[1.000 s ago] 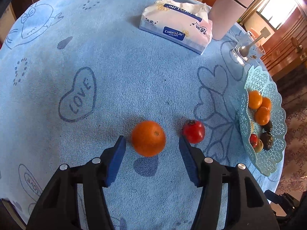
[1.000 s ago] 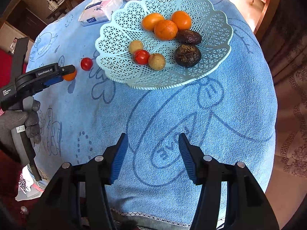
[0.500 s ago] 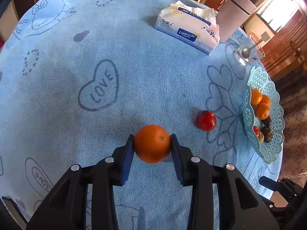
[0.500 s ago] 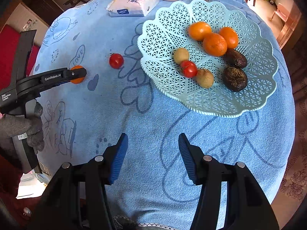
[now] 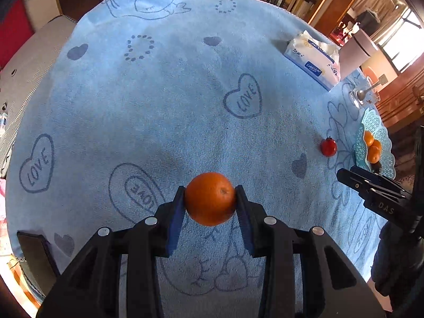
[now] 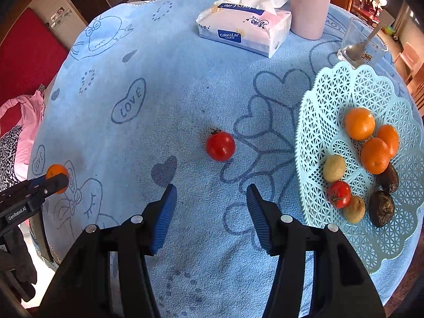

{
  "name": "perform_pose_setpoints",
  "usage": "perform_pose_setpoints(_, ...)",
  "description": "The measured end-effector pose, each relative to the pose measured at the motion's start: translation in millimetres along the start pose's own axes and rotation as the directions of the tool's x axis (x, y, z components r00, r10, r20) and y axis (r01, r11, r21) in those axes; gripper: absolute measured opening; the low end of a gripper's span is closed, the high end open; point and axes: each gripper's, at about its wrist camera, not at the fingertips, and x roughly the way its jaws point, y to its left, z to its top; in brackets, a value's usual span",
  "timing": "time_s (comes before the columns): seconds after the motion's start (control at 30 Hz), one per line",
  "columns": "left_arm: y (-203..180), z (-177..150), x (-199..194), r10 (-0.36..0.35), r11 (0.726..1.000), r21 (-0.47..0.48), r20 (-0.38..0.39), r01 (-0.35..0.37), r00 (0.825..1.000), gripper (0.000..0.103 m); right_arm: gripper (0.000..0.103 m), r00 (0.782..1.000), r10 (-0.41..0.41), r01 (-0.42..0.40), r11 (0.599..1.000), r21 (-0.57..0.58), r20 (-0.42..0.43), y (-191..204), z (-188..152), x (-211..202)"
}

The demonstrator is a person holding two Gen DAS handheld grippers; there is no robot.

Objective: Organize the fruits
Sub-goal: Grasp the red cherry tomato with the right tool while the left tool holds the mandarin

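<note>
Bookshelves are lining the room behind a round surface covered in blue cloth. At far left, the left tongs are gripping an orange by its sides, lifted over the surface's near-left part. Toward the middle, a tomato is lying on the cloth, just ahead of the right tongs, which are hanging wide and holding nothing. Right of it, a basket is holding oranges, a tomato and darker fruit. The orange is round and smooth, so it could be slipping free during the long carry; the tomato may be rolling away if one pad nudges it first.
</note>
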Motion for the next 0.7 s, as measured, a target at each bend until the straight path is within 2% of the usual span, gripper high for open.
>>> perform_pose_setpoints(0.3, 43, -21, -14, 0.038, 0.996, -0.083, -0.009, -0.038, 0.999, 0.038, 0.056, 0.993, -0.118, 0.118, 0.993, -0.026, -0.001, 14, 28, 38)
perform_pose_setpoints(0.4, 53, -25, -16, 0.047, 0.994, -0.096, -0.013, -0.048, 0.999, 0.038, 0.051, 0.989, -0.151, 0.151, 0.988, -0.03, 0.004, 17, 32, 46)
perform_pose_setpoints(0.47, 58, -26, -17, 0.05, 0.993, -0.102, -0.016, -0.052, 0.999, 0.038, 0.038, 0.987, -0.162, 0.162, 0.985, -0.055, 0.004, 22, 34, 50)
perform_pose_setpoints(0.57, 63, -25, -18, 0.054, 0.993, -0.103, -0.015, -0.055, 0.998, 0.038, 0.028, 0.984, -0.178, 0.178, 0.981, -0.073, 0.009, 27, 34, 52)
perform_pose_setpoints(0.7, 62, -21, -19, 0.052, 0.994, -0.094, -0.006, -0.052, 0.999, 0.038, 0.028, 0.99, -0.144, 0.144, 0.988, -0.05, 0.008, 29, 33, 44)
